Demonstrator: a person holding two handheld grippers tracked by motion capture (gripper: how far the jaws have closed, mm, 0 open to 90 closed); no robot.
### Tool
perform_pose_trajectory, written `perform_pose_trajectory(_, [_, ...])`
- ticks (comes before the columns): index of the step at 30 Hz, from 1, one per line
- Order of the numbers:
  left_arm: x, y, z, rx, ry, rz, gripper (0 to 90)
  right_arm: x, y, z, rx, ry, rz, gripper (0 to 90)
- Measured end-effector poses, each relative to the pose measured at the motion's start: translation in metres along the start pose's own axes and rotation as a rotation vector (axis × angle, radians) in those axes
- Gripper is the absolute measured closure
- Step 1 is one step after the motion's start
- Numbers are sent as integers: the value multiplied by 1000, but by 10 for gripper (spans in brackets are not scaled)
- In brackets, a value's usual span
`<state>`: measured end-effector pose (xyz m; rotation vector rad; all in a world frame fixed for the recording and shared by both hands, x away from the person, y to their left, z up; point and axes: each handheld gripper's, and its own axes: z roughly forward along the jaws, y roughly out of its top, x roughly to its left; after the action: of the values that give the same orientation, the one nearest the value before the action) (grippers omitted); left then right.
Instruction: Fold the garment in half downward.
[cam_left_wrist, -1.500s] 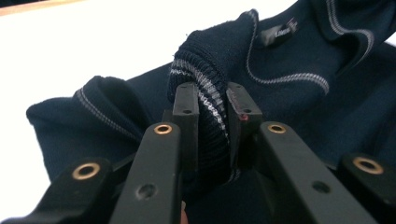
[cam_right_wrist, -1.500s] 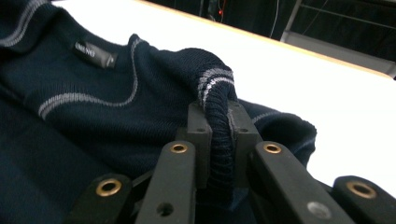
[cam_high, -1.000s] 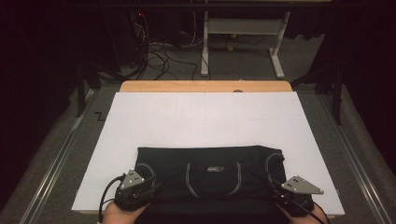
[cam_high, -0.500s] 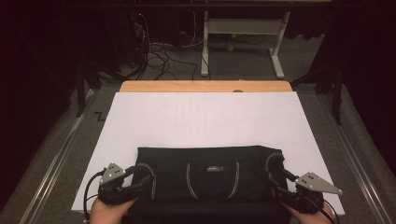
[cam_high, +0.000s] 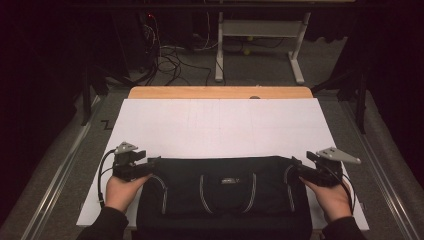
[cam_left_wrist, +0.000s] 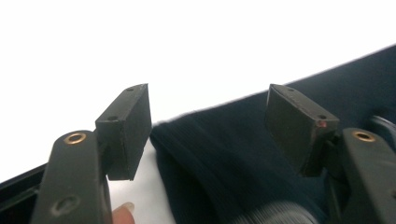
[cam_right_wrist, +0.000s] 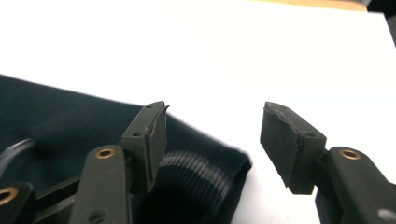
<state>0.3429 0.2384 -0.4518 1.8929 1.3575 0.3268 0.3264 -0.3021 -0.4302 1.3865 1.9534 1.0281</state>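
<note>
Both jaws part open, just been opening, nothing gripped. Left gripper (cam_high: 156, 165) and right gripper (cam_high: 297, 169) flank the garment's (cam_high: 225, 192) far corners; pinch both evenly, then fold.

Both hand-held grippers (cam_high: 156, 163) (cam_high: 296, 165) open, level.

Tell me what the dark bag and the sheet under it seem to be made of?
The bag looks like woven fabric, matte navy or black: its corner folds softly and shows fine ribbing in the gripper views, with pale piping on the front. The sheet looks like smooth white paper or thin board, flat and glare-free; which, I can't tell.
</note>
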Motion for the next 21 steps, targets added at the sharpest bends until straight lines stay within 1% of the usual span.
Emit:
perform_pose_trajectory(1, [1, 0, 4, 18, 0, -2, 269, -2, 2, 8, 31, 2, 16, 384])
perform_pose_trajectory(2, [2, 0, 9, 41, 3, 0, 263, -4, 2, 13, 53, -1, 18, 372])
perform_pose_trajectory(3, [3, -2, 12, 66, 11, 10, 262, -5, 1, 19, 76, -11, 25, 363])
perform_pose_trajectory(4, [2, -4, 13, 74, 13, 15, 262, -6, -1, 24, 99, -12, 29, 348])
perform_pose_trajectory(5, [1, -7, 15, 88, 11, 25, 262, -7, -3, 26, 115, -7, 34, 330])
perform_pose_trajectory(7, [-1, -14, 17, 124, 24, 45, 255, -6, -12, 28, 148, 7, 28, 306])
perform_pose_trajectory(9, [-4, -18, 16, 121, 43, 73, 247, -4, -20, 28, 176, 3, 20, 303])
perform_pose_trajectory(10, [-6, -20, 15, 121, 44, 86, 246, -4, -25, 28, 195, 11, 17, 302])
perform_pose_trajectory(11, [-7, -22, 15, 120, 47, 97, 263, -2, -30, 23, 169, 14, 6, 329])
perform_pose_trajectory(12, [-8, -23, 14, 117, 46, 104, 263, -2, -30, 23, 169, 14, 6, 352])
perform_pose_trajectory(13, [-8, -24, 13, 115, 34, 100, 288, -1, -32, 22, 167, 16, 10, 373])
perform_pose_trajectory(14, [-8, -24, 13, 115, 23, 99, 337, 0, -33, 19, 164, 23, 4, 428])
perform_pose_trajectory(16, [-9, -24, 13, 111, 17, 96, 392, 2, -32, 18, 170, 39, -5, 502])
perform_pose_trajectory(17, [-8, -24, 13, 110, 11, 92, 437, 3, -31, 19, 175, 47, -9, 558])
perform_pose_trajectory(18, [-8, -24, 13, 104, -1, 88, 469, 4, -31, 19, 177, 52, -15, 601])
perform_pose_trajectory(20, [-9, -26, 13, 92, -31, 85, 578, 7, -30, 20, 175, 66, -26, 683])
perform_pose_trajectory(21, [-9, -27, 13, 89, -38, 76, 598, 8, -31, 20, 174, 74, -27, 714])
